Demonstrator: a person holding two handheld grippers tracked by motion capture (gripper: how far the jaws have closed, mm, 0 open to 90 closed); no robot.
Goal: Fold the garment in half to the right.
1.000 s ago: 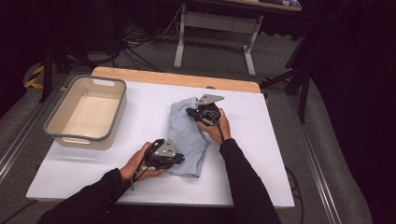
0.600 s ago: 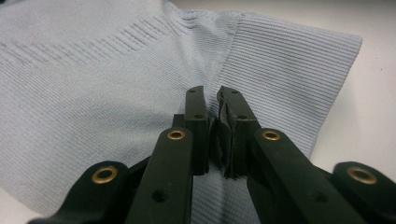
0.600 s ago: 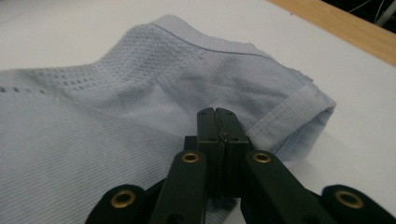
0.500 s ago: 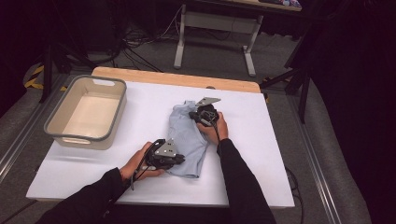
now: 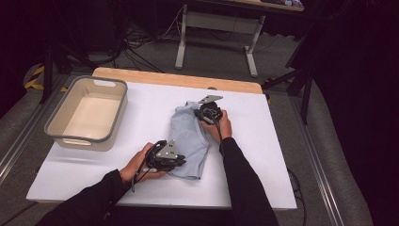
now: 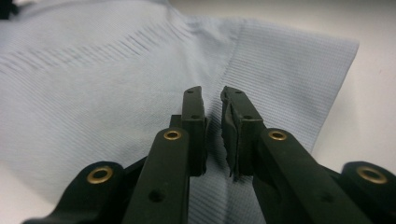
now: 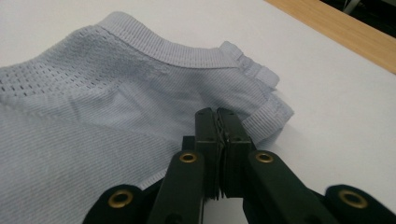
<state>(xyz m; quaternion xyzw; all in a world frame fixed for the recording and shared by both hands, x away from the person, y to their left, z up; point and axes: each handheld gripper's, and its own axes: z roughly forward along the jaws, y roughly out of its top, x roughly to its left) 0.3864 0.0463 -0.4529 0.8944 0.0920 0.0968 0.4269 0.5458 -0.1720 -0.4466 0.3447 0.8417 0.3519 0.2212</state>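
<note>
A light blue shirt (image 5: 188, 136) lies folded lengthwise in the middle of the white table (image 5: 263, 155). My left gripper (image 5: 181, 162) rests low over its near end. Its jaws (image 6: 212, 93) have just been opening and stand a narrow gap apart, with ribbed fabric (image 6: 116, 79) under them and nothing pinched. My right gripper (image 5: 198, 112) is at the far end by the collar. Its jaws (image 7: 216, 112) are pressed together on the shirt's edge (image 7: 140, 121) next to the ribbed collar band (image 7: 261, 119).
A beige plastic bin (image 5: 82, 141) stands on the table's left side. A wooden strip (image 5: 179, 79) runs along the far edge. Bare white table lies to the right of the shirt and in front of it. Cables and a metal stand (image 5: 216, 23) are on the floor beyond.
The right gripper has come down a little with the shirt's far corner, and the cloth there now lies flatter. The left hand has stayed in place.
</note>
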